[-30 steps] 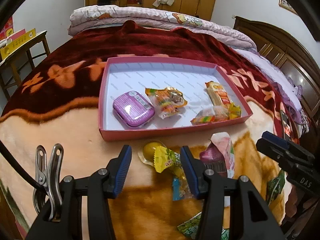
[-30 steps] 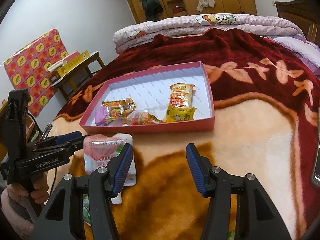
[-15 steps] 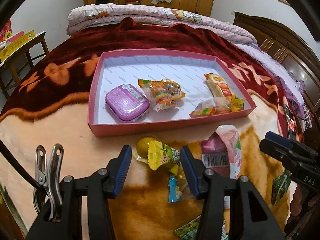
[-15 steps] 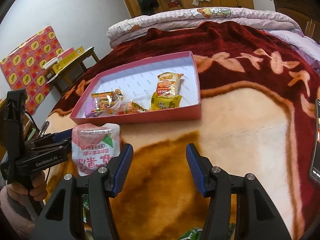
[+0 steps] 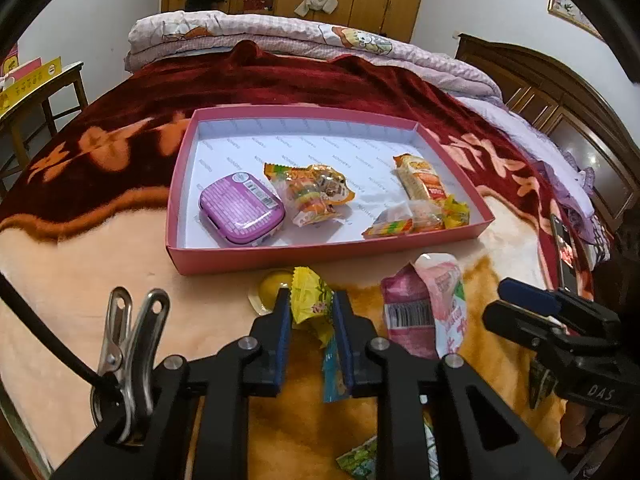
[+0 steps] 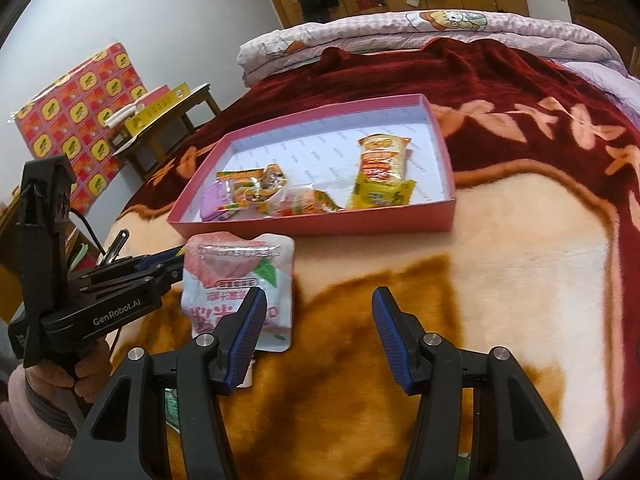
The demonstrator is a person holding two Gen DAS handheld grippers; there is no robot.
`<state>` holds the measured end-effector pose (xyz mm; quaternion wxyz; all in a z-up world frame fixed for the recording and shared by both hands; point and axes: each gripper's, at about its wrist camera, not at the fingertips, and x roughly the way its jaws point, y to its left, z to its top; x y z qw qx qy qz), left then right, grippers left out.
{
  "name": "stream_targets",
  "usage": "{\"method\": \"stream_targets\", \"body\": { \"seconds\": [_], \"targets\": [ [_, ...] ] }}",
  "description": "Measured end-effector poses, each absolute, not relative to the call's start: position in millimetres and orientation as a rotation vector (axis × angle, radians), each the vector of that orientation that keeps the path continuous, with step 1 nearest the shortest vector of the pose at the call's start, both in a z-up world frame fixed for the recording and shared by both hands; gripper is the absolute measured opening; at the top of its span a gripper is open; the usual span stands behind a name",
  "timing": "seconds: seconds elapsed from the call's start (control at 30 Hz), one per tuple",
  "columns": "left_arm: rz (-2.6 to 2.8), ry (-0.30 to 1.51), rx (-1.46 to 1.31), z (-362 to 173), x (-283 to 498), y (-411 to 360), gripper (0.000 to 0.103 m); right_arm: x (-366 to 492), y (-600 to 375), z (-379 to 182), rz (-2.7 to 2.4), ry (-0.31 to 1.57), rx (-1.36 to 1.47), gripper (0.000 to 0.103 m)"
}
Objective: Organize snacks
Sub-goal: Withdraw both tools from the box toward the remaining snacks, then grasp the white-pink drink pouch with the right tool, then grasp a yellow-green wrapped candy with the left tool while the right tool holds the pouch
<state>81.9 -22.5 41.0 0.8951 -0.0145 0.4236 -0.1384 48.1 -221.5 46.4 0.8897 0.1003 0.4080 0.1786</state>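
Snacks are being moved off the bed blanket (image 5: 100, 280) into the pink tray (image 5: 320, 254), and I am at the pick-up step. My left claw (image 5: 310, 312) has just been closing and now clamps the yellow wrapper (image 5: 312, 300), which lies on the blanket just in front of the tray's near wall, beside a round yellow jelly cup (image 5: 272, 284). My right claw (image 6: 318, 334) stands apart with nothing between its pads; the pink pouch (image 6: 238, 280) lies just left of it.

Next move, as I judge it: lift the wrapper clear of the near wall, carry it over a bare patch of the tray floor, then release. The thin film may slip or drag the blue packet (image 5: 334, 372) lying under it.

Hard to make out: the blue packet is mostly covered by the claw fingers. Green packets (image 5: 360, 458) at the lower edge are cut off. In the right view, the purple tin (image 6: 212, 202) is largely masked by wrappers.
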Motion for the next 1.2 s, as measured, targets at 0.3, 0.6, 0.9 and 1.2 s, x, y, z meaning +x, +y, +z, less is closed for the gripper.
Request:
{"method": "stream_targets", "body": {
  "seconds": [0.3,0.6,0.9,1.2],
  "targets": [
    [-0.291,0.845,-0.034,50,68,-10,0.02,50,-205,48,0.385,0.865,0.202,0.07],
    [-0.284,0.85,-0.047,45,62,3,0.018,51,-173,49,0.422,0.883,0.118,0.077],
    [-0.278,0.873,0.004,36,59,1,0.033,55,-161,42,0.383,0.89,0.069,0.077],
    [-0.282,0.908,-0.037,32,57,15,0.052,62,-169,31,0.369,0.922,0.128,0.077]
  ]
}}
